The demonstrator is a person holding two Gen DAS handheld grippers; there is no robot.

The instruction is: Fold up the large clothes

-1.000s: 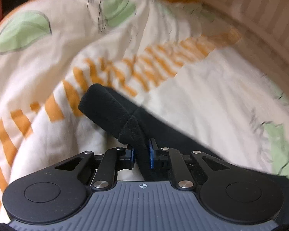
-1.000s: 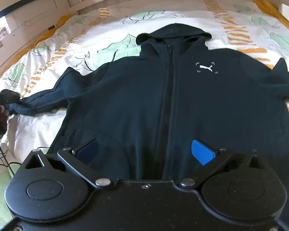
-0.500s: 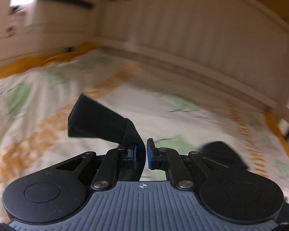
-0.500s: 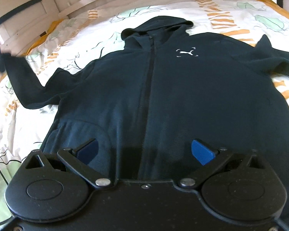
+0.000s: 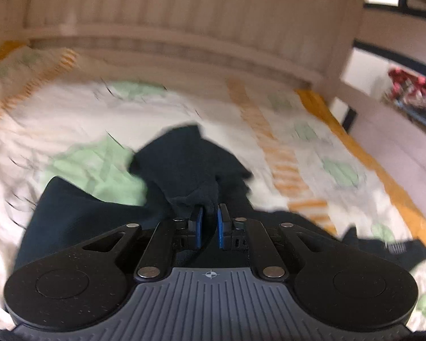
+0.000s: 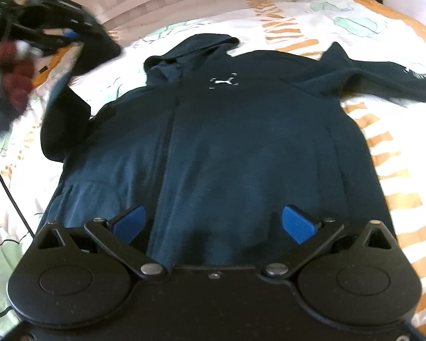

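A dark navy zip hoodie (image 6: 227, 130) with a small white chest logo lies front up on the bed, its hood at the far end. Its right sleeve (image 6: 383, 82) stretches out to the right. My left gripper (image 5: 209, 216) is shut on the cuff of the left sleeve (image 5: 190, 162), lifted above the bed, with the hoodie's body below it. The right wrist view shows that gripper (image 6: 68, 35) blurred at the upper left, the sleeve (image 6: 62, 119) hanging from it. My right gripper (image 6: 214, 224) hovers open over the hoodie's lower hem, nothing between its blue pads.
The bedsheet (image 6: 389, 170) is white with orange stripes and green leaf prints. A pale slatted wooden bed rail (image 5: 184, 28) runs along the far side. A black cable (image 6: 8, 193) trails over the sheet at the left. A person's dark red sleeve (image 6: 16, 85) shows at the left edge.
My left gripper has lifted the sleeve cuff off the sheet and swung it up and inward towards the hoodie's body. The right gripper drifted slightly rightward, still open.
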